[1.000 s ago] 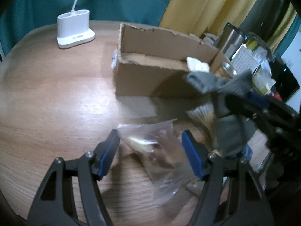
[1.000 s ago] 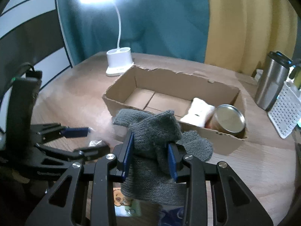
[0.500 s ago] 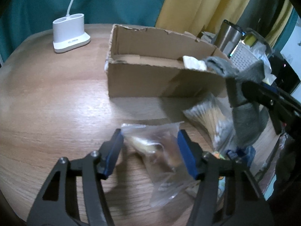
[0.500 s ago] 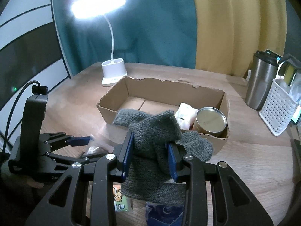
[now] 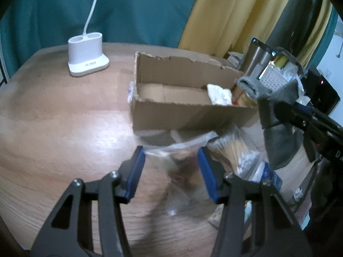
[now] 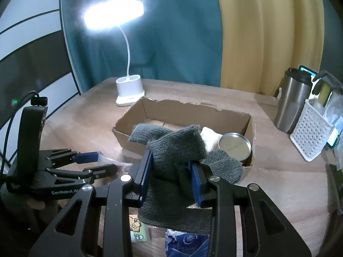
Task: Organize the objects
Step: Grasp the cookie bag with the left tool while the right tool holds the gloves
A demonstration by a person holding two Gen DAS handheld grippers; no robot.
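On a wooden worktop (image 6: 268, 184) before teal and yellow curtains, the right tongs (image 6: 171, 175) clench limp, light grey knitted gloves (image 6: 178, 150) above the cardboard box (image 6: 193, 111), while the left tongs (image 5: 170, 171) straddle, unclosed, a slippery clear bag (image 5: 182, 167), best pinched mid-body.
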